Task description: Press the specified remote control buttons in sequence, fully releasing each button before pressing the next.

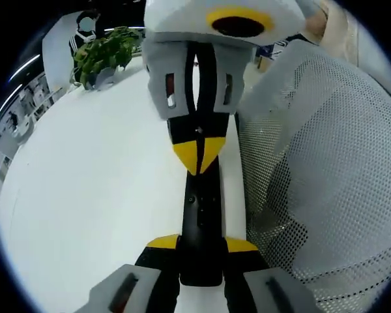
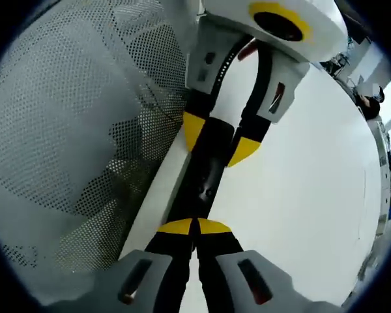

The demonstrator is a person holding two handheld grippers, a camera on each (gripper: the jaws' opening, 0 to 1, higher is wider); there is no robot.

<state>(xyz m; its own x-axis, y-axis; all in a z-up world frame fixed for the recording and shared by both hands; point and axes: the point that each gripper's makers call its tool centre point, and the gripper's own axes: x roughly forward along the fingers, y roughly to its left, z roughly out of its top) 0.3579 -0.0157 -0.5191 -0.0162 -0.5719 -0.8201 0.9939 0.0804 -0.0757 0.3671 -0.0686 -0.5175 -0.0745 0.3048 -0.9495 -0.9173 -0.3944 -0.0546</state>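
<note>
A slim black remote (image 1: 199, 215) lies lengthwise over the white table (image 1: 91, 195), near its edge. My left gripper (image 1: 201, 244) is shut on the remote's near end, one yellow tip on each side. My right gripper (image 1: 197, 153) comes in from the top of the left gripper view, its yellow tips closed together and pointing down onto the remote's upper face. In the right gripper view, my right gripper (image 2: 195, 227) has its tips shut and touching the remote (image 2: 205, 179), while my left gripper (image 2: 219, 140) clamps the far end.
A white mesh chair back (image 1: 319, 163) stands close beside the table edge, also the mesh chair back (image 2: 72, 130). A potted green plant (image 1: 104, 55) sits at the far end of the table. Bare table top (image 2: 300, 195) spreads on the other side.
</note>
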